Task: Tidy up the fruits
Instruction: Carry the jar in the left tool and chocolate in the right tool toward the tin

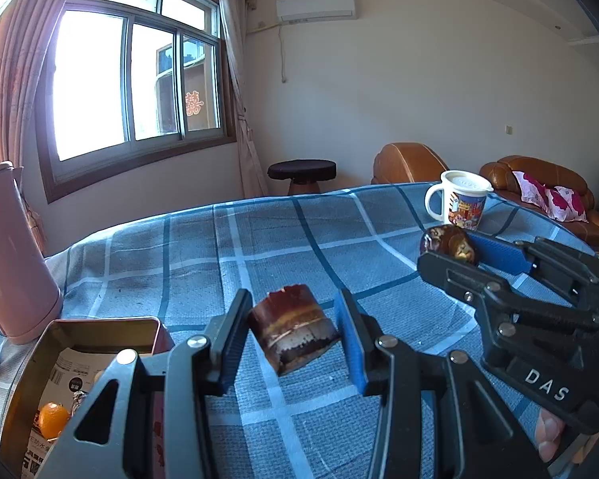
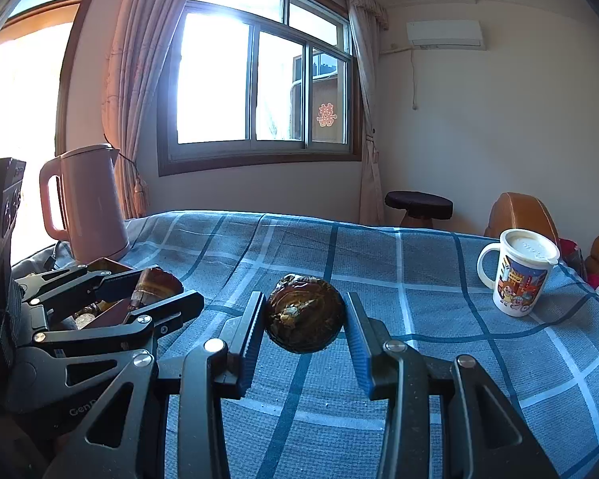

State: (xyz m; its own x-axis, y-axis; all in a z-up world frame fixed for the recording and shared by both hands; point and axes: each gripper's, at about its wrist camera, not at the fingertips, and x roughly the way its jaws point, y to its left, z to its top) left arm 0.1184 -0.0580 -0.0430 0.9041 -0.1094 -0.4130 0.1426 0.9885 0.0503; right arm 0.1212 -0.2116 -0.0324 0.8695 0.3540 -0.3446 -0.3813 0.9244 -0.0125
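Pink kettle [image 2: 87,203] stood at the far left of the counter [image 1: 291,239], which was covered in a blue checked cloth. Just in front of it sat an open tin box [image 1: 100,343] with printed paper and a small orange fruit [image 1: 52,419] inside. The left gripper [image 1: 295,337] was raised above the cloth beside the box, its fingers pressed against both sides of a dark brown cut chunk of fruit [image 1: 293,333] with pale bands, held tilted and clear of the surface. To its right, the right gripper [image 2: 304,313] was clamped on a round dark brown fruit [image 2: 304,313] with a wrinkled, mottled skin, also lifted off the cloth. The two grippers were near each other, but apart. Farther right, near the counter's back edge, stood a white lidded mug [image 2: 517,275] with a cartoon print, upright, its handle turned left. Behind it were a dark stool [image 1: 301,171] and a brown leather sofa [image 1: 539,183].
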